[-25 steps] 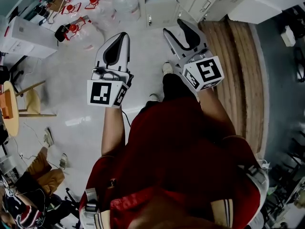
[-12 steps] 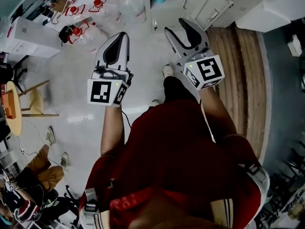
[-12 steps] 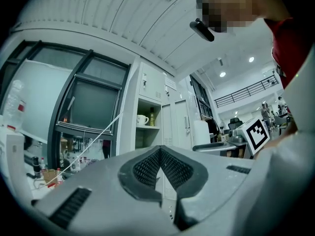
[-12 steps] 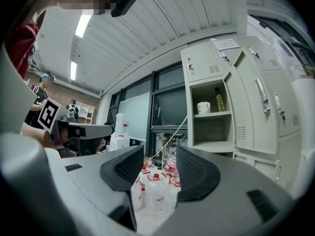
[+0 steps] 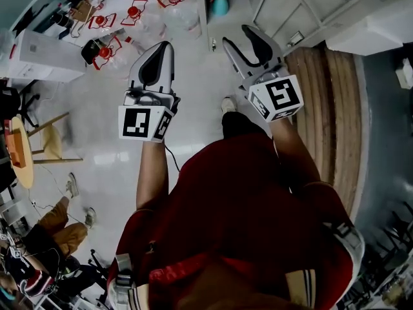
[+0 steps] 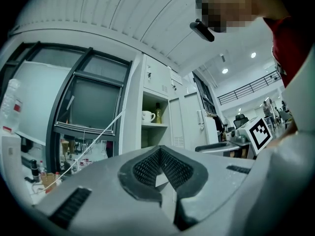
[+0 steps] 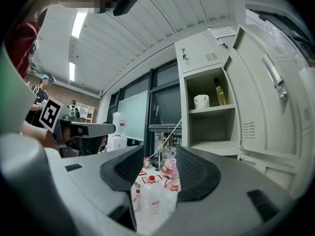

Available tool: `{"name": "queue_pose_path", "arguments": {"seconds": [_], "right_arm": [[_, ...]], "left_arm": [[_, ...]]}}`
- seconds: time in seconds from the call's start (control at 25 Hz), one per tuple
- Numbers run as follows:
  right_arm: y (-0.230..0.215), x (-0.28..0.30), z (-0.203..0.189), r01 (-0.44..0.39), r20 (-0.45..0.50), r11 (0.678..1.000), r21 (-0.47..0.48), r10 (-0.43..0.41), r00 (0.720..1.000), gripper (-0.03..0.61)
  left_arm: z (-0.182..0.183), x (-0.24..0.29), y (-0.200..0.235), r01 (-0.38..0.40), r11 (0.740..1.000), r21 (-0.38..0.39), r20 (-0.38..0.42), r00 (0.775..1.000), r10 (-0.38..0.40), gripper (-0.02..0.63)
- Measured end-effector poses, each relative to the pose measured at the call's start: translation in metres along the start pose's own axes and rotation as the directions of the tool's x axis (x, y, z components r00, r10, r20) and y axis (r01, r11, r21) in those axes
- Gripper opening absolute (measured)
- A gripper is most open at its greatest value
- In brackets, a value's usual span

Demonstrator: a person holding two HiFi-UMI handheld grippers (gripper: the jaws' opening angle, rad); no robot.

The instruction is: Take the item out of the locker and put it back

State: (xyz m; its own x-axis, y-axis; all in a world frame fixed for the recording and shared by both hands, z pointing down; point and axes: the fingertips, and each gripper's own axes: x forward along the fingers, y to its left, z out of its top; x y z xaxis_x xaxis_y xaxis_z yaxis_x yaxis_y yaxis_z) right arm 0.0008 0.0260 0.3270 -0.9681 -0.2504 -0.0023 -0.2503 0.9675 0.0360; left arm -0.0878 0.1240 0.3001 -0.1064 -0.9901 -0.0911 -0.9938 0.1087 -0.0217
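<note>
Locker stop: a person in a red top (image 5: 239,199) stands facing an open locker (image 7: 183,117), holding a gripper level in each hand. The left gripper (image 6: 161,167) has its pads pressed together with nothing between them. The right gripper (image 7: 158,170) has its jaws spread apart and grips nothing; through the gap show clear water bottles (image 7: 147,193) with red caps, standing on the floor farther off. Both grippers are well apart from the locker.

On the upper shelf of the open compartment a white mug (image 7: 202,101) stands at the left. Just beside it, at the right, stands an upright bottle (image 7: 220,92) of yellowish liquid. The locker door (image 7: 256,107) is swung out to the right. Left of the locker, a whiteboard (image 7: 133,114) stands before dark windows. From the head view, a strip of brown ribbed matting (image 5: 329,108) runs along the floor at the person's right.
</note>
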Motion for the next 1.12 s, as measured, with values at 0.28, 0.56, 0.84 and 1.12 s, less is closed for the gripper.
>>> {"name": "queue_pose_path", "arguments": {"seconds": [0.28,0.56,0.84,1.12], "right_arm": [[-0.039,0.033,-0.010,-0.015,-0.020,1.000,-0.002,0.015,1.000,0.183],[-0.075,0.067,-0.024,-0.028,-0.038,0.999,-0.022,0.027,0.999,0.183],[-0.114,0.095,-0.058,-0.036,-0.093,0.999,-0.028,0.033,0.995,0.183],[-0.144,0.119,-0.079,-0.041,-0.142,0.999,-0.007,0.040,0.989,0.186]], "left_arm": [[-0.008,0.051,0.014,-0.016,1.000,0.005,-0.007,1.000,0.016,0.006],[-0.020,0.093,0.032,-0.052,0.999,0.010,-0.006,0.999,0.052,0.006],[-0.044,0.138,0.035,-0.075,0.997,0.015,-0.027,0.997,0.075,0.006],[-0.054,0.165,0.042,-0.120,0.993,0.013,-0.051,0.991,0.120,0.006]]}}
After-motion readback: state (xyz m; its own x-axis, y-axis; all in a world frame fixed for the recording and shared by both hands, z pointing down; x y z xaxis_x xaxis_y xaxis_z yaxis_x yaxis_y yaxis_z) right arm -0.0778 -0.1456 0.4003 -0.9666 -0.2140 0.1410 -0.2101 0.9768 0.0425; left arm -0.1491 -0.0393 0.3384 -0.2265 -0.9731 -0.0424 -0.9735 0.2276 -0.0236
